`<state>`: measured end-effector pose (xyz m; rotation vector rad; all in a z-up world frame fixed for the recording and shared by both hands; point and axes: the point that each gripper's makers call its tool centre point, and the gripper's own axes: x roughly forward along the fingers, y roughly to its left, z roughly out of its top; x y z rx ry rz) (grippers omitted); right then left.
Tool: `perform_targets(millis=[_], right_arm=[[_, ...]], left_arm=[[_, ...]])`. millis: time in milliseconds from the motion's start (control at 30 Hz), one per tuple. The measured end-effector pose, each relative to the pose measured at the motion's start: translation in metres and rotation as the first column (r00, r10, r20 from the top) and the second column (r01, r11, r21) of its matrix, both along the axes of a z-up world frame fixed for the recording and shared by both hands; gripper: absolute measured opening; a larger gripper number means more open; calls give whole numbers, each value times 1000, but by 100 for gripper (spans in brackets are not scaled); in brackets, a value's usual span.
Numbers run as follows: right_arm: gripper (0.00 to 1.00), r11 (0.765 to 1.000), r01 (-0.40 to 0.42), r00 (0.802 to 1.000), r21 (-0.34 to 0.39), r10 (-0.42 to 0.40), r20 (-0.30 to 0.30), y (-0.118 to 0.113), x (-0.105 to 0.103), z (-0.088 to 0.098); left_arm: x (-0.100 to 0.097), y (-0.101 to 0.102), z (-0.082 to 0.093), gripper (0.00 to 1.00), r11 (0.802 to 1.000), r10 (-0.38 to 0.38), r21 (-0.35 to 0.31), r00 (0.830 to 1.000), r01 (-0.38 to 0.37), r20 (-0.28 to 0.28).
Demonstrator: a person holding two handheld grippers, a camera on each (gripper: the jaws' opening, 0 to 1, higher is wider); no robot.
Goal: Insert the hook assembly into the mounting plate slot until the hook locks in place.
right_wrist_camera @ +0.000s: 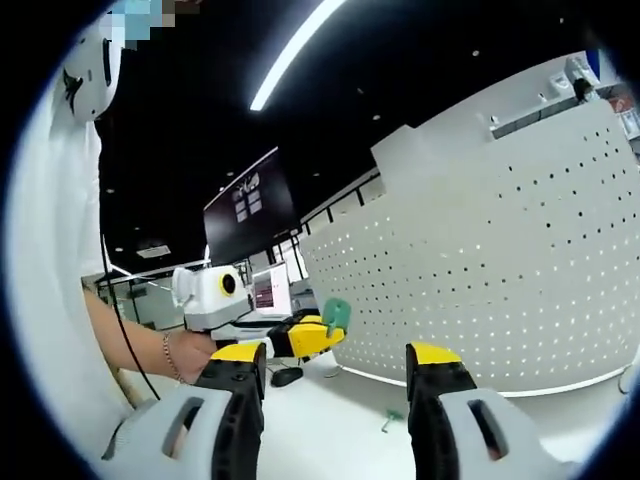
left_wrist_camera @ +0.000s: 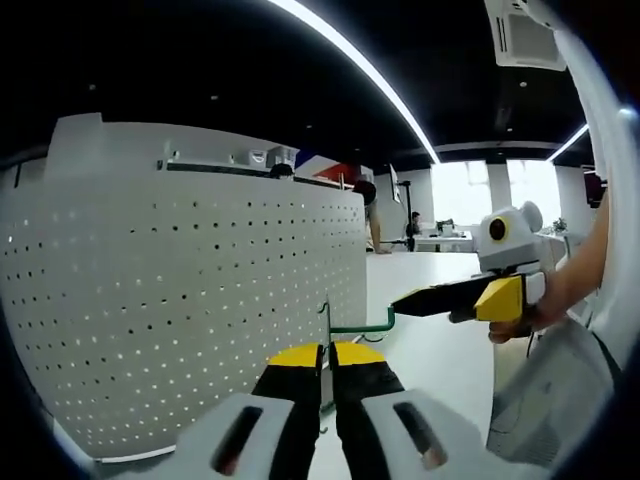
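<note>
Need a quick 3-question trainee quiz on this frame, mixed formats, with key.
1. True or false: the right gripper is clamped on the green hook.
2. Which gripper holds the green hook? A) left gripper B) right gripper C) neither
3. Fill in: the white pegboard is covered in rows of small ____.
Key: 1 false, its jaws stand wide apart; 2 A; 3 holes.

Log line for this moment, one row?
left tongs: shut on green hook | right tongs: open | hook at pegboard edge
</note>
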<state>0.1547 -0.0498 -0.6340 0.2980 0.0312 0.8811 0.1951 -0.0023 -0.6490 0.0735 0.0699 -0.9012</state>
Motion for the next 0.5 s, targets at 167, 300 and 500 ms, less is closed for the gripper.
perform_targets(millis=[167,300,500], right_arm=[[54,1000,-12,1000,11,12,2,7,6,2],[53,999,-44,999,2,44,10,18,6,4],[51,998,-54,999,19,54,9,23,12,7]], left_arm=[[-2,0,-1,3,1000,-2,3,1000,2,-1],[-2,1,0,3,1000,3,1,1000,-3,0],[-2,4,1,3,1000,13,1,1000,-13,1]])
